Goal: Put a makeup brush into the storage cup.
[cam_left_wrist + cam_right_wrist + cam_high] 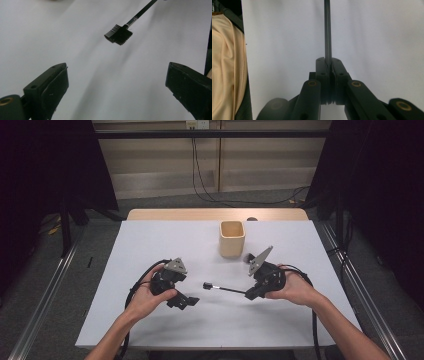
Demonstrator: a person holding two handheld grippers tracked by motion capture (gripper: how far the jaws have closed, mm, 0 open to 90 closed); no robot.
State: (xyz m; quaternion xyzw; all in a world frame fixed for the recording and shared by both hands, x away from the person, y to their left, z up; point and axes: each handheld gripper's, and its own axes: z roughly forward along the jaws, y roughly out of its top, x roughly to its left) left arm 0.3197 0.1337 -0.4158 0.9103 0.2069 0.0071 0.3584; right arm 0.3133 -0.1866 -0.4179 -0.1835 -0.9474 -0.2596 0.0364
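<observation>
A thin black brush (227, 290) with a small comb-like head (118, 34) hangs just above the white table (150, 240). My right gripper (248, 294) is shut on the end of its handle (327, 30), which runs straight out between the closed pads (328, 65). The brush points left toward my left gripper (184, 301). That gripper is open, its two jaws wide apart (117, 85) with nothing between them. The brush head lies a little beyond the left jaws and above their gap in the left gripper view.
A beige square cup (232, 239) stands upright at the table's far middle, just behind the right gripper. Cables trail from both grippers toward the near edge. Metal rails run along the floor on both sides of the table.
</observation>
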